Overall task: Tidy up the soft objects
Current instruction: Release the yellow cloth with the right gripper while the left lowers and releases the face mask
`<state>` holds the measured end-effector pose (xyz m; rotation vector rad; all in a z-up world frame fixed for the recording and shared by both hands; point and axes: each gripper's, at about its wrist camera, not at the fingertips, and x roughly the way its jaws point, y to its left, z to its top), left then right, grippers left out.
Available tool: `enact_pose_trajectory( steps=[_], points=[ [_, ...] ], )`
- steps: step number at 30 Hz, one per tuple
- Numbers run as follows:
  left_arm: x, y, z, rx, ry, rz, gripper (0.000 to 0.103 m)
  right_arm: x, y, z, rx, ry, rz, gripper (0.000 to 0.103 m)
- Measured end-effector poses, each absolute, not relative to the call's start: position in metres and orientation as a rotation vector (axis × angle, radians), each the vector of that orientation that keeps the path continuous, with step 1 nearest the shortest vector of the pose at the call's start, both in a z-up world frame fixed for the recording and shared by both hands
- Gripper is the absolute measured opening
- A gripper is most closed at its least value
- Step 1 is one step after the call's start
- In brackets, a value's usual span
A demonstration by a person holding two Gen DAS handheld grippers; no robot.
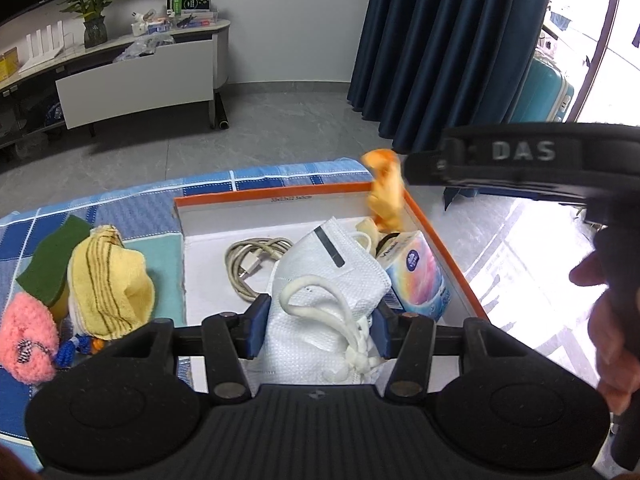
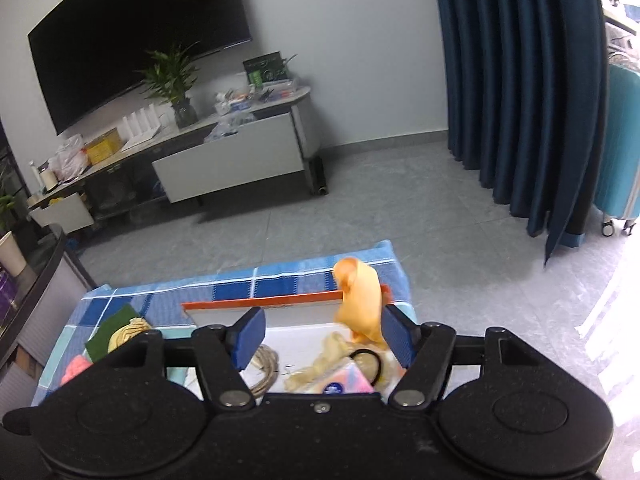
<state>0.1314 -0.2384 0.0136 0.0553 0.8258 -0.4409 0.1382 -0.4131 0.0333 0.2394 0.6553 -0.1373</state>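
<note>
In the left wrist view my left gripper hangs over the orange-rimmed white box. Its blue pads press both sides of a white face mask, so it is shut on the mask. My right gripper stands wide open above the box's far right corner. A blurred orange soft piece hangs just beside its right pad, and the left pad is well clear of it. From the left wrist view the same orange piece shows at the tip of the right gripper.
Inside the box lie a coiled cable, a tissue pack, a beige cloth and a black hair tie. On the blue checked cloth to the left lie a green pad, a yellow striped towel and a pink fluffy piece.
</note>
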Motion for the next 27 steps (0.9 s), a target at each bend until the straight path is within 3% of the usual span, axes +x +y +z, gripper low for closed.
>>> enact_pose_trajectory(
  steps=[5,7,9,13,16,27],
  points=[
    [0.132,-0.246,0.011,0.047,0.826,-0.475,0.058,0.117,-0.42,0.044,0.262,0.607,-0.162,0.078],
    [0.13,-0.25,0.011,0.043,0.834,-0.496,0.066,0.11,-0.421,0.047,0.265,0.601,-0.16,0.078],
    [0.127,-0.252,0.012,0.032,0.838,-0.512,0.082,0.105,-0.42,0.048,0.255,0.61,-0.157,0.078],
    [0.119,-0.25,0.017,0.044,0.813,-0.504,0.085,0.097,-0.411,0.05,0.223,0.607,-0.159,0.078],
    [0.115,-0.245,0.021,0.025,0.803,-0.511,0.103,0.091,-0.404,0.051,0.221,0.606,-0.152,0.078],
    [0.105,-0.214,0.041,-0.024,0.754,-0.443,0.103,0.075,-0.384,0.065,0.206,0.583,-0.141,0.078]
  ],
)
